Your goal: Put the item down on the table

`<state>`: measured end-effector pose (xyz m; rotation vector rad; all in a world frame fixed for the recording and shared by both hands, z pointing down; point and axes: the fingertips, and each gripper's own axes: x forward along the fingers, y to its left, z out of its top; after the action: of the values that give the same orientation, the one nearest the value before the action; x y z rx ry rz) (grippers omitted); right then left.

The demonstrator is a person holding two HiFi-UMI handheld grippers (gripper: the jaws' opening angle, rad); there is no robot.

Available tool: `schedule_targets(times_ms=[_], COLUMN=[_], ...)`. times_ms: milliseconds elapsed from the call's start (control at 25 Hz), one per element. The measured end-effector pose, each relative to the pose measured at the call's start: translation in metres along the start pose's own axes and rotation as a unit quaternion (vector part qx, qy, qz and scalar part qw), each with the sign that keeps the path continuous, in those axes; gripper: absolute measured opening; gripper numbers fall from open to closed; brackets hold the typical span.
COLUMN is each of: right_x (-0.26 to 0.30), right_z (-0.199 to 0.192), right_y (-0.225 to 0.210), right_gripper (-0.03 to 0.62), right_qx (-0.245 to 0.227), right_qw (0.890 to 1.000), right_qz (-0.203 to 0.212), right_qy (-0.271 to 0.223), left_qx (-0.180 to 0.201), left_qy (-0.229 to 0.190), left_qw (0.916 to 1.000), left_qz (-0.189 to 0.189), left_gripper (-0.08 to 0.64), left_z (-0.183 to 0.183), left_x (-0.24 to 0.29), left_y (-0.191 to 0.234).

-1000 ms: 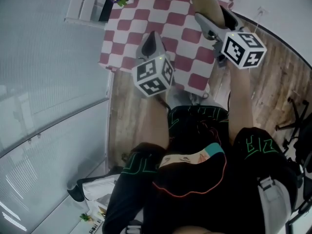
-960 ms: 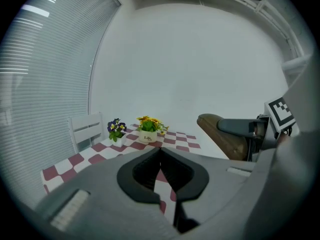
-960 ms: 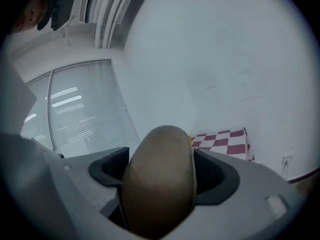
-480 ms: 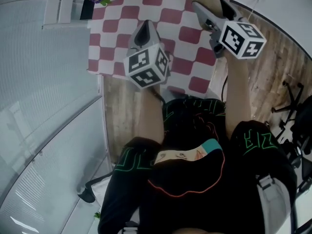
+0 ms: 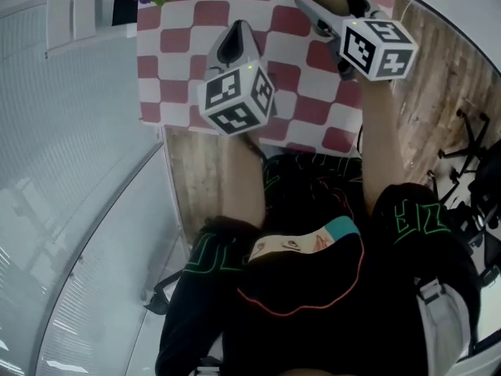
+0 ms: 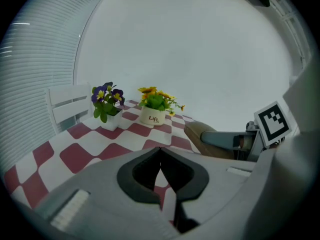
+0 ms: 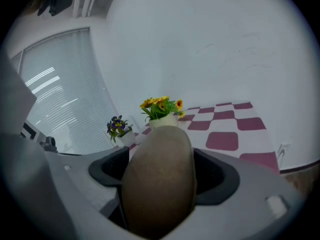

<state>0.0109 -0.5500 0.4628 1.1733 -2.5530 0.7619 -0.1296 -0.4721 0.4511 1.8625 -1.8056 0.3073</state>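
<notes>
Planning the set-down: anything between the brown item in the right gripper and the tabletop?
Nothing visible. The right gripper holds the brown oblong item over bare checked tablecloth. The yellow-flower pot and purple-flower pot stand at the far side; the shut left gripper is off to its left.

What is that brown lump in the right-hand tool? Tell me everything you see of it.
A rounded, oblong brown lump, matt and rough, potato-like. The right gripper is shut on its sides, its blunt end poking forward past the jaws. It is held over the red-and-white checked table; only the jaws visibly touch it.
</notes>
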Motion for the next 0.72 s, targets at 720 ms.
schedule_targets(times_ms=[720], right_x=[0.052], right_z=[-0.048], right_y=[-0.004], right_gripper=[0.413], right_qx=[-0.074], right_qw=[0.991], right_qz=[-0.044], right_qy=[0.100], left_qx=[-0.004], left_qy=[0.031], left_qw=[0.9995], left_qz=[-0.002], left_gripper=[0.009], left_z=[0.005], left_x=[0.027], left_y=[0.034])
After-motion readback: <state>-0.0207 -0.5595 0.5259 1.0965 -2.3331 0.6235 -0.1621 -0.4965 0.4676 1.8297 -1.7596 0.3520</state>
